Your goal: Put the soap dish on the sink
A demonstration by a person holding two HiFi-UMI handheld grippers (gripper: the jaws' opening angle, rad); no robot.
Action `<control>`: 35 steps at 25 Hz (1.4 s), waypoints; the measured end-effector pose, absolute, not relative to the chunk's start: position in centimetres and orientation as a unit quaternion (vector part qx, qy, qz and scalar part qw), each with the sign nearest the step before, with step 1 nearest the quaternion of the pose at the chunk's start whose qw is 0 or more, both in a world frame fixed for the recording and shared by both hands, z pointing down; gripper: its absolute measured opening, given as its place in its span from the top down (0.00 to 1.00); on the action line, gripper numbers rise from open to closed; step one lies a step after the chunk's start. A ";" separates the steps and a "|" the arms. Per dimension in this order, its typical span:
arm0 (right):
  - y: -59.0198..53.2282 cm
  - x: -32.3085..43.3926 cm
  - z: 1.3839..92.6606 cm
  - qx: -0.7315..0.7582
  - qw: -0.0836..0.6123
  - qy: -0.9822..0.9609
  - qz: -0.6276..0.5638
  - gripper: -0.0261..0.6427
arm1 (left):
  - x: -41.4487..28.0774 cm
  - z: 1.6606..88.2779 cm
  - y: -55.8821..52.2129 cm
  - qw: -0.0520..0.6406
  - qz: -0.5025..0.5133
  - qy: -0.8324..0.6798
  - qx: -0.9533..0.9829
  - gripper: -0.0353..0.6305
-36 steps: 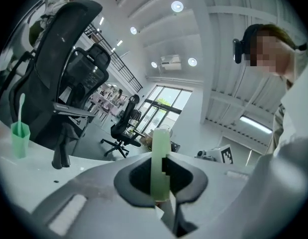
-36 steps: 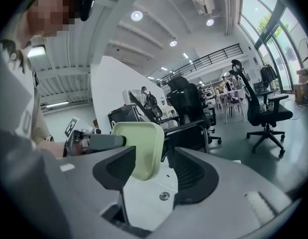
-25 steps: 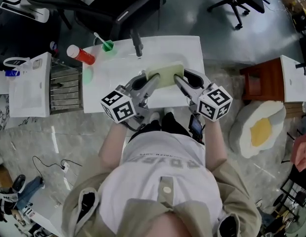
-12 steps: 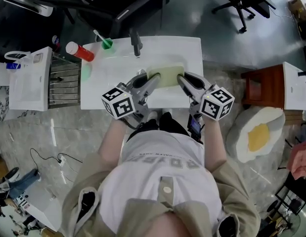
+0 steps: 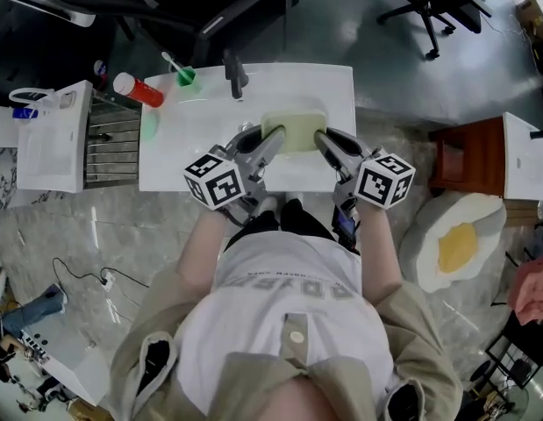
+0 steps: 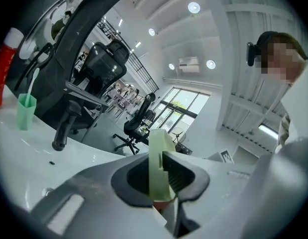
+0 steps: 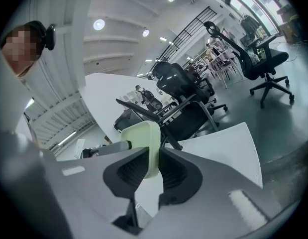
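left gripper: clamped on the left edge of the soap dish, jaws just eased a little wider
right gripper: jaws just closed in, pinching the soap dish by its right edge
soap dish: pale green, between both grippers over the white sink, in front of the tap
back left of sink: green cup with a toothbrush, red bottle
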State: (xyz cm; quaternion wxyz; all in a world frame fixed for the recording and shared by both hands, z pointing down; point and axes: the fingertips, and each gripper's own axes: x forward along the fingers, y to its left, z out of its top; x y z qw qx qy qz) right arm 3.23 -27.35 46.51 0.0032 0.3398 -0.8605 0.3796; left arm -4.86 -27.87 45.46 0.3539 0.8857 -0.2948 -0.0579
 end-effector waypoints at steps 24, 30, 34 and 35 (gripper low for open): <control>-31.6 7.5 50.8 0.348 0.087 -0.840 0.407 0.87 | -2.0 49.7 -29.2 0.035 0.234 -0.314 0.919 0.48; -32.3 8.0 52.8 0.343 0.110 -0.831 0.423 0.87 | -1.7 52.4 -29.3 -0.001 0.299 -0.291 0.909 0.44; -32.7 7.6 54.3 0.347 0.113 -0.820 0.441 0.87 | -1.7 55.1 -29.9 -0.028 0.357 -0.275 0.892 0.44; -32.8 7.5 54.9 0.349 0.115 -0.815 0.448 0.87 | -1.8 55.9 -30.1 -0.035 0.373 -0.272 0.886 0.44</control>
